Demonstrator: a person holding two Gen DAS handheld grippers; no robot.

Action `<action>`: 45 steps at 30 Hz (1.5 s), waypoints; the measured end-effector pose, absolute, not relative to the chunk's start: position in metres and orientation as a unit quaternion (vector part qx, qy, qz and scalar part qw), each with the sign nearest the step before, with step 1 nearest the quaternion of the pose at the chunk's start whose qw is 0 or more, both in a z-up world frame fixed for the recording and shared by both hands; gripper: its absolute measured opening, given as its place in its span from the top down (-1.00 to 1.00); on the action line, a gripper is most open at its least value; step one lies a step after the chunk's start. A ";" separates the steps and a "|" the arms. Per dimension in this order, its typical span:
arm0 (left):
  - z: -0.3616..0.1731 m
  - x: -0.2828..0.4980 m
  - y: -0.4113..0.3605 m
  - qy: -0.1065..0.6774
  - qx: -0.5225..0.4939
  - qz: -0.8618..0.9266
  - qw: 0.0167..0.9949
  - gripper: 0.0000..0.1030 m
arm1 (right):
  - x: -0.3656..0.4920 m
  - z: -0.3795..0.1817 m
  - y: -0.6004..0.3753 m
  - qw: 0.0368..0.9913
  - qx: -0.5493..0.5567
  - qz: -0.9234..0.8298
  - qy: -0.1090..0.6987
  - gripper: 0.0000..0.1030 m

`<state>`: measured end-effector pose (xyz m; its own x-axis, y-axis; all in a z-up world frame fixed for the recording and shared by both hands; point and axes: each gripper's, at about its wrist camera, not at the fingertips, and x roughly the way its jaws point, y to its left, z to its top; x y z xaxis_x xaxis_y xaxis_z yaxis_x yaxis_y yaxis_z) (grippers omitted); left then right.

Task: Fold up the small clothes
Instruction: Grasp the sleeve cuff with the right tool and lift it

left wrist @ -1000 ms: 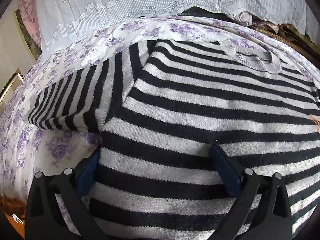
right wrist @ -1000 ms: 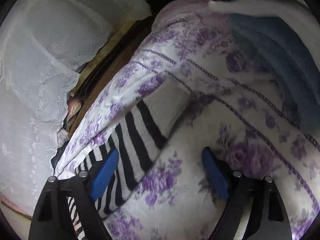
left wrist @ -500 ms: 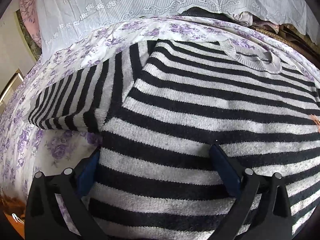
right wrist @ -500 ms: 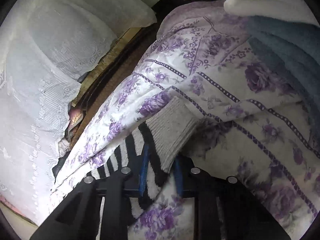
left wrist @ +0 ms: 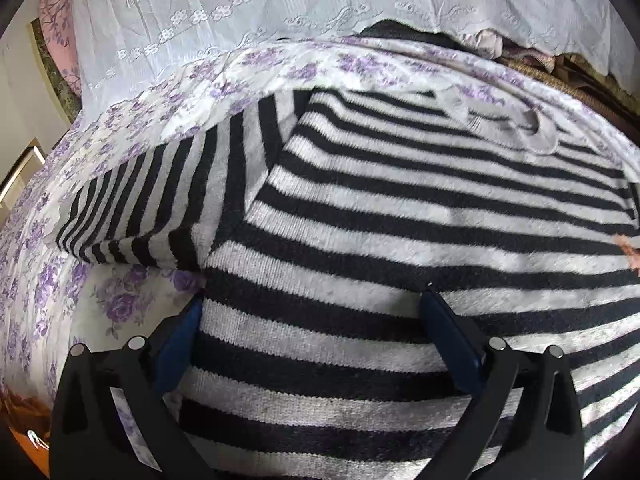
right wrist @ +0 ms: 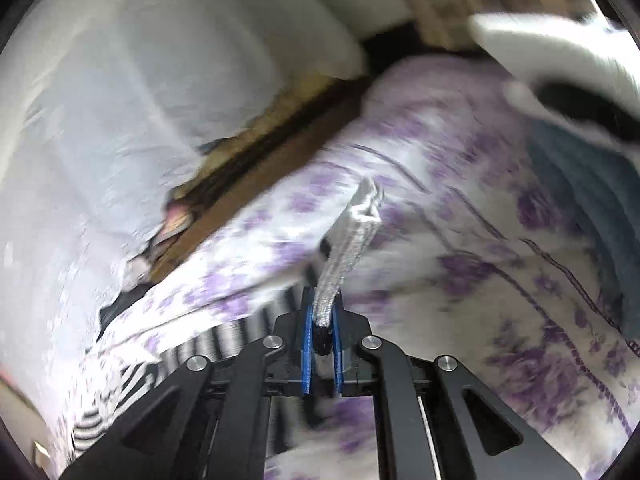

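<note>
A black-and-white striped knit sweater [left wrist: 400, 216] lies flat on a purple-flowered bedspread [left wrist: 120, 304], collar [left wrist: 532, 136] at the far right, one sleeve [left wrist: 160, 200] spread to the left. My left gripper [left wrist: 312, 312] is open, its blue pads resting on the sweater's lower body. My right gripper [right wrist: 322, 320] is shut on the grey ribbed cuff [right wrist: 352, 236] of the other sleeve and holds it lifted off the bedspread [right wrist: 500, 280]. The right wrist view is blurred by motion; striped fabric [right wrist: 120, 384] trails at lower left.
White lace fabric [left wrist: 280, 12] hangs behind the bed. A wooden bed edge [right wrist: 260, 160] runs diagonally beside white cloth [right wrist: 140, 100]. A blue folded garment [right wrist: 580, 208] and a black-and-white one [right wrist: 560, 60] lie at the right.
My right gripper closed on the sleeve cuff and has lifted it up off the bedspread. My left gripper and the sweater body have not moved.
</note>
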<state>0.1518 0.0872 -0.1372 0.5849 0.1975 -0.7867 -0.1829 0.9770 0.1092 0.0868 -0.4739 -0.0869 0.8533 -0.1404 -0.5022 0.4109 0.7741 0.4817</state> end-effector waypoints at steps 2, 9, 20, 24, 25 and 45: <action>-0.129 0.153 0.087 0.443 -0.003 0.094 0.892 -0.92 | 0.088 -0.077 -0.456 0.924 0.283 -0.135 0.220 0.82; -0.099 0.168 0.097 0.456 -0.100 0.076 0.881 -0.92 | 0.095 -0.050 -0.392 0.942 0.238 -0.079 0.223 0.82; -0.079 0.160 0.138 0.412 -0.072 0.168 0.892 -0.91 | 0.097 -0.021 -0.310 0.951 0.200 -0.011 0.237 0.82; -0.068 0.166 0.119 0.424 -0.102 0.071 0.897 -0.91 | 0.103 -0.011 -0.273 0.951 0.196 0.021 0.240 0.82; -0.066 0.167 0.109 0.424 -0.097 0.051 0.899 -0.91 | 0.105 -0.009 -0.265 0.950 0.196 0.027 0.240 0.82; -0.099 0.217 0.085 0.444 -0.130 -0.060 0.884 -0.91 | 0.151 -0.034 -0.082 0.933 0.151 0.103 0.310 0.83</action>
